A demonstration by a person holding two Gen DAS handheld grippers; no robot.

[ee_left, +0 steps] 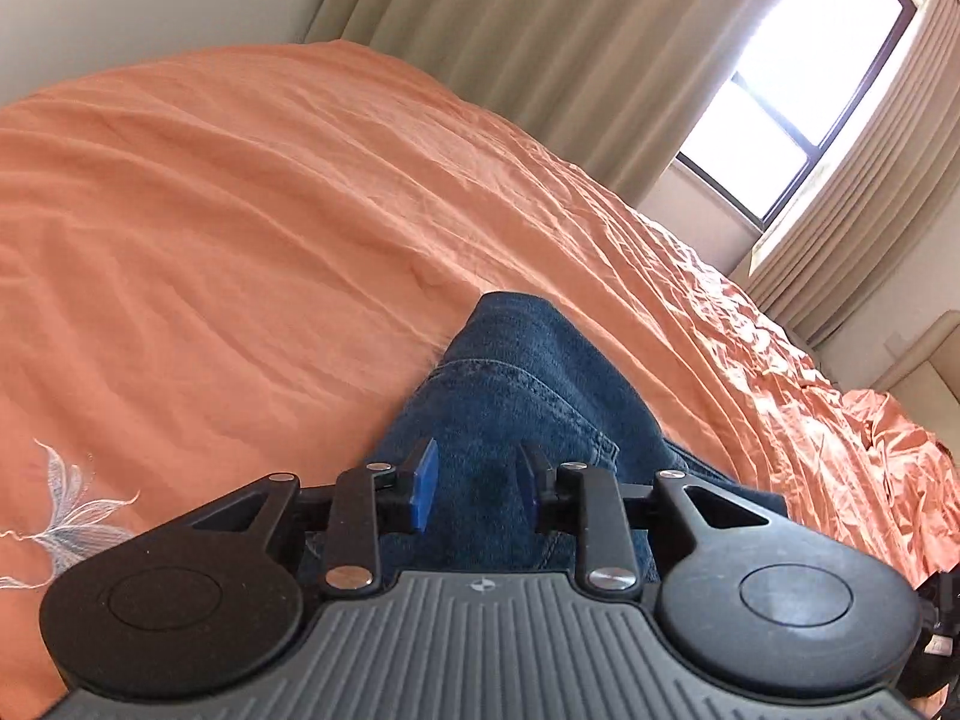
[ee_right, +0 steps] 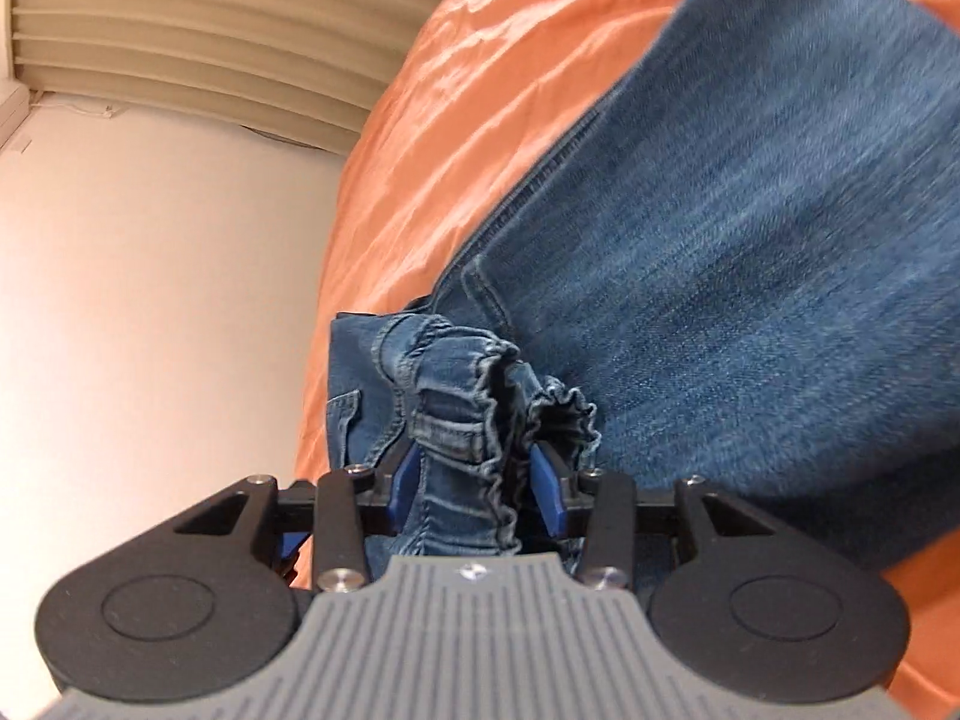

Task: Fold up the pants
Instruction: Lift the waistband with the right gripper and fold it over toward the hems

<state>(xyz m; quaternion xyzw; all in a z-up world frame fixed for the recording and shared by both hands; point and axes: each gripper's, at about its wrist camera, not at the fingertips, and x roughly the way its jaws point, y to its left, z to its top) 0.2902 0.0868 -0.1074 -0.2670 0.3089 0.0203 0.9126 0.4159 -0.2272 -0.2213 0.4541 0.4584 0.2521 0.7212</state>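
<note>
Blue denim pants (ee_right: 750, 252) sprawl across the right of the frame, leg stretching to the upper right, ruffled elastic waistband bunched up at lower centre.

Bed (ee_left: 240, 210): wearing a wrinkled orange cover, spreading ahead of the left hand-held gripper (ee_left: 477, 489).
Jeans (ee_left: 510, 396): lying on the cover, running beneath and ahead of both hand-held grippers.
Embroidery (ee_left: 66, 510): showing left of the left hand-held gripper.

Bright daylight from blown-out window (ee_left: 798, 78), upper right; glare on orange bedspread (ee_left: 798, 420) there. Heavy fisheye bending at edges. Jeans (ee_right: 750, 240) motion-blurred in right wrist view.
</note>
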